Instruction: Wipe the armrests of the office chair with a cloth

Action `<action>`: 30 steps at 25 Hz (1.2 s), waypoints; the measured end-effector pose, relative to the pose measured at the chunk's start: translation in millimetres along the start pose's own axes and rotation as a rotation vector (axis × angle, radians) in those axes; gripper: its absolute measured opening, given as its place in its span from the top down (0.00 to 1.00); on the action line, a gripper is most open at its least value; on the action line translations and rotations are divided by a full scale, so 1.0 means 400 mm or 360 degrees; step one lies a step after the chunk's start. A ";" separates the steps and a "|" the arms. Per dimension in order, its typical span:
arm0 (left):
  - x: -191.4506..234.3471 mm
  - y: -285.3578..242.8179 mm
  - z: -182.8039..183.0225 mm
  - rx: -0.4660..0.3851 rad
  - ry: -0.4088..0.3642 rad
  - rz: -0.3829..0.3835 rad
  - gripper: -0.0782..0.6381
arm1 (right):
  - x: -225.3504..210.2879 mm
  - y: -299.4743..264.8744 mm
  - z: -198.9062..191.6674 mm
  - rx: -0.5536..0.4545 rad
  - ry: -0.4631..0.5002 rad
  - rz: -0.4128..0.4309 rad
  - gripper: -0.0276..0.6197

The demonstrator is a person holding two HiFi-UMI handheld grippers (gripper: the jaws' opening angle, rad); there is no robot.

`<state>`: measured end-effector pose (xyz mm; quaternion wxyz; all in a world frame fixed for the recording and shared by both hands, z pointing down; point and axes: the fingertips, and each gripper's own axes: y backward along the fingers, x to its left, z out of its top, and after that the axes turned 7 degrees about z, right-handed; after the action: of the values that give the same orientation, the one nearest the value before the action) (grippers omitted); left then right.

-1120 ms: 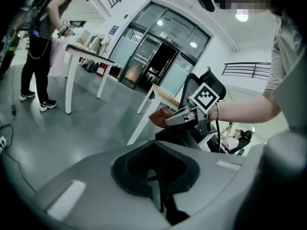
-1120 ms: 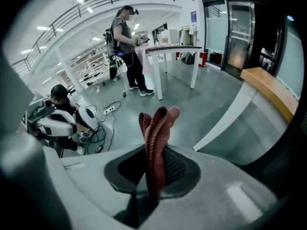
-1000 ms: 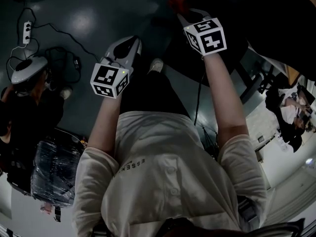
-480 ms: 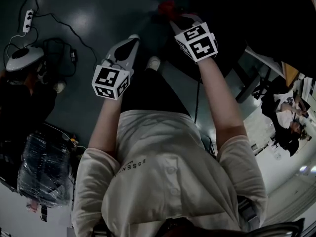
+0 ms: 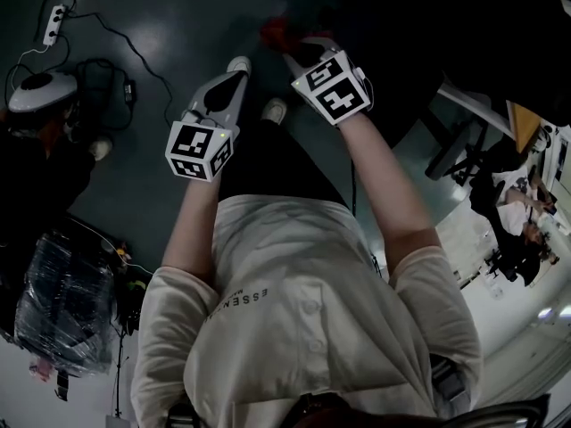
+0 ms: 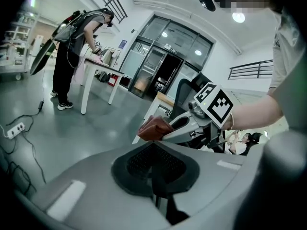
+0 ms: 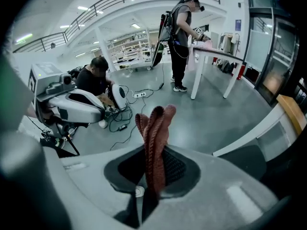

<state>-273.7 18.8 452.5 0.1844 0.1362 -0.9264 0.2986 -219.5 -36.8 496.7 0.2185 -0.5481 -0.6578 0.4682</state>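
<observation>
Cloth [image 7: 156, 143] red-brown, clamped upright in right gripper [image 7: 149, 181] | left gripper [image 6: 154, 178] closed, empty, just left of it | chair [image 6: 184, 87] far right | shirt [image 5: 268, 310] print reads "ESSEN", rest unclear

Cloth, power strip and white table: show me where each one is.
cloth [image 7: 156, 143], right gripper view, on its folded middle
power strip [image 5: 55, 23], head view, on its white body
table [image 7: 195, 75], right gripper view, on its left leg
</observation>
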 end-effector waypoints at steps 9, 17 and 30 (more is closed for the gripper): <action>-0.022 0.077 -0.005 -0.0055 -0.0038 0.0055 0.87 | 0.132 0.036 0.003 -0.0210 -0.0209 0.0176 0.88; -0.142 0.093 0.182 -0.0227 -0.0275 -0.0117 0.87 | 0.067 0.339 0.068 -0.0873 -0.0460 -0.0176 0.89; -0.527 -0.029 0.220 0.0022 -0.0705 -0.0857 0.87 | 0.050 0.645 -0.404 -0.1037 -0.1205 -0.0891 0.88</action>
<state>-103.6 -13.3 302.9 0.0502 0.4384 -0.8728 0.2087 37.1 32.3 347.0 -0.0968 -0.1862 -0.9207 0.3291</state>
